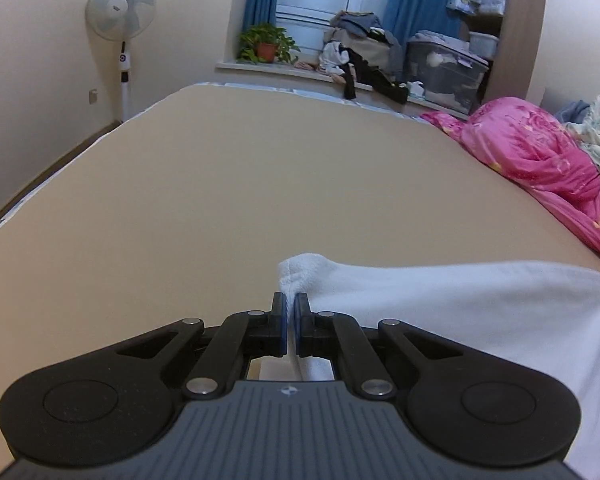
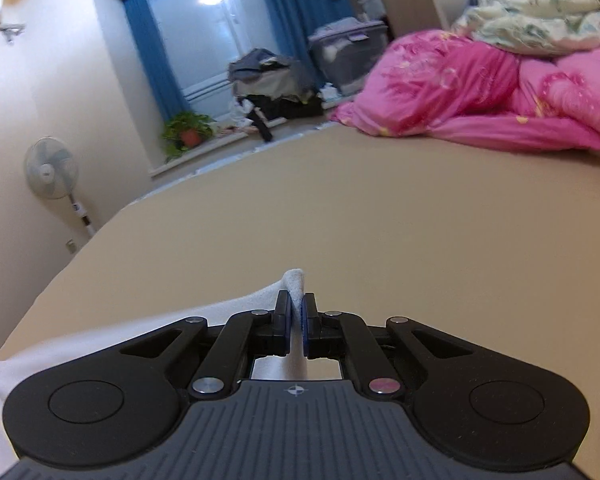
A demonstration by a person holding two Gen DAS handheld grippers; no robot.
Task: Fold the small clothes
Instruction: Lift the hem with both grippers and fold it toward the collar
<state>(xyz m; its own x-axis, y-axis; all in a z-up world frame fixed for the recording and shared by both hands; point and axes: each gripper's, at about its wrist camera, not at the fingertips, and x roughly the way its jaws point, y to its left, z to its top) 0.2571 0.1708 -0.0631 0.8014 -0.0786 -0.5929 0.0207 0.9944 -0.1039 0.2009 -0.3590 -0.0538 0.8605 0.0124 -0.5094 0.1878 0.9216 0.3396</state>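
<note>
Tan bed (image 1: pixel 260 184) (pink quilt (image 1: pixel 540 152) beside).

The left hand-held gripper (image 1: pixel 291 312) has matte black linkage arms on a grey ribbed body marked with a small round crosshair emblem. Two broad black lobes with shallow circular recesses flank it. Silver pivot pins dot the joints, and the narrow fingers carry blue pads (image 1: pixel 285 326). The right hand-held gripper (image 2: pixel 296 312) looks the same, though one near pin on its right side shows a pinkish tint.
</note>
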